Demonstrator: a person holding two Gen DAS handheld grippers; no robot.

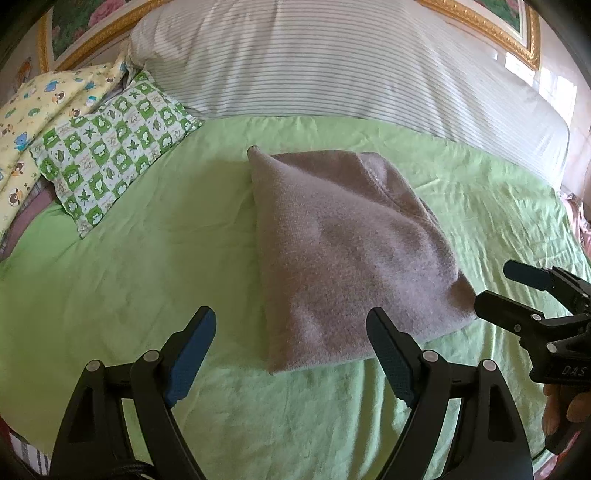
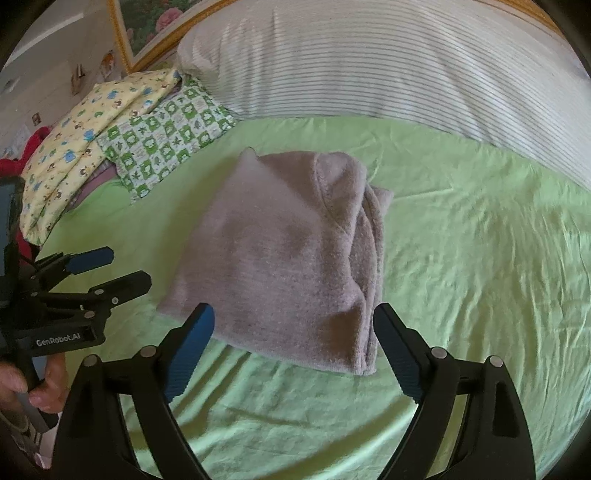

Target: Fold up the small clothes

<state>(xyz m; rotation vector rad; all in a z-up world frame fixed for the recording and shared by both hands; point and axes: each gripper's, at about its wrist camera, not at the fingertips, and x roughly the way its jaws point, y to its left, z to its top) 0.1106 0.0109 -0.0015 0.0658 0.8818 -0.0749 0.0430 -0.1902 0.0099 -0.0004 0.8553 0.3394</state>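
Observation:
A grey-mauve fleece garment (image 1: pixel 343 251) lies folded into a thick rectangle on the green bedsheet (image 1: pixel 147 277). In the right wrist view the garment (image 2: pixel 280 258) shows its stacked layers along the right edge. My left gripper (image 1: pixel 291 312) is open, hovering over the garment's near left corner with nothing between its blue pads. It also shows as the left gripper (image 2: pixel 129 266), just left of the fabric. My right gripper (image 2: pixel 293 308) stands open above the garment's near edge, its pads off the cloth. From the left wrist, the right gripper (image 1: pixel 495 283) sits by the garment's right corner.
A large white striped pillow (image 1: pixel 351 66) runs along the back. A green checked pillow (image 1: pixel 110 147) and a yellow cartoon-print pillow (image 1: pixel 40 110) lie at the back left. A gold-framed headboard (image 1: pixel 509 33) stands behind them. A person's hand (image 2: pixel 33 387) grips the left handle.

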